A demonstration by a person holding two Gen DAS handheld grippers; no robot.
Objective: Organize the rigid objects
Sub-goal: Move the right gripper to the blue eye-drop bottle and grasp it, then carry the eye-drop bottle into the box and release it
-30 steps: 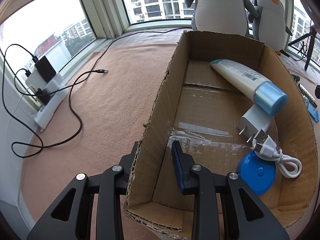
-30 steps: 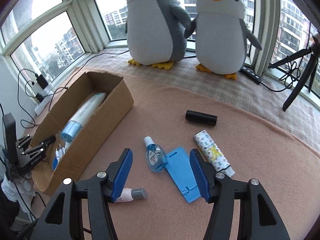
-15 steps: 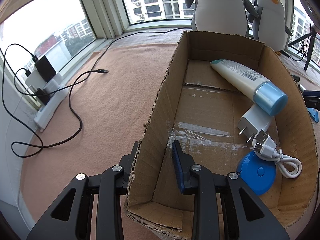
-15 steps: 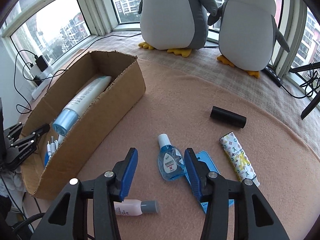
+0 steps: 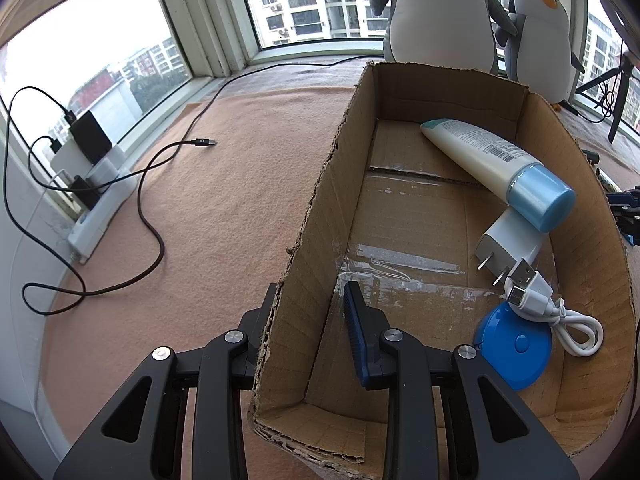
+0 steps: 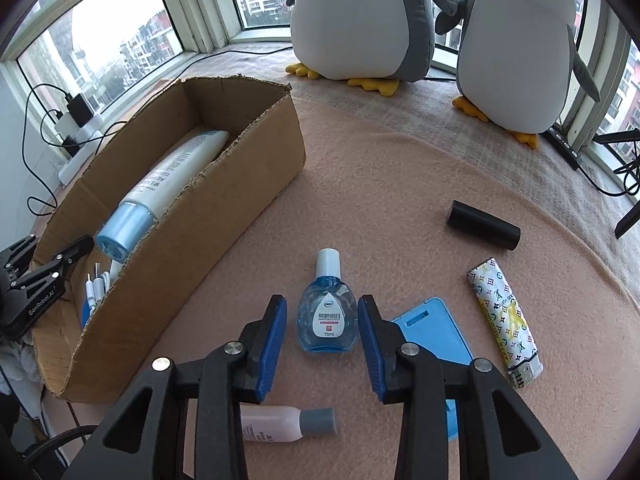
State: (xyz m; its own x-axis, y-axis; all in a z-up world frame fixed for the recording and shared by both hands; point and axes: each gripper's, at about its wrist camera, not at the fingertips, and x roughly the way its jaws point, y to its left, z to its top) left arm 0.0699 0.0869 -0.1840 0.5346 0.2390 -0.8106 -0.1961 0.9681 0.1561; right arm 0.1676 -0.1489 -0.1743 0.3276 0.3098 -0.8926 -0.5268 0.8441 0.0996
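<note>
The right tool point(image 6: 322, 330) stands open over the eye-drop bottle point(image 6: 327, 312), one blue pad on each side and clear of its flanks; nothing is gripped. The bottle lies flat on the carpeted desk point(image 6: 400, 184). Its long axis runs straight away from the tool, white cap farthest, so the pads face its two sides. A blue card-shaped case point(image 6: 434, 332) lies just beside the right pad.

The left tool point(image 5: 310, 320) straddles the near-left wall of the cardboard box point(image 5: 320, 216), one finger outside, one inside. Whether it pinches the wall cannot be told. The box lies to the left of the bottle.

Judgement: the right tool is nearer the bottle. Closing needs no rotation.
</note>
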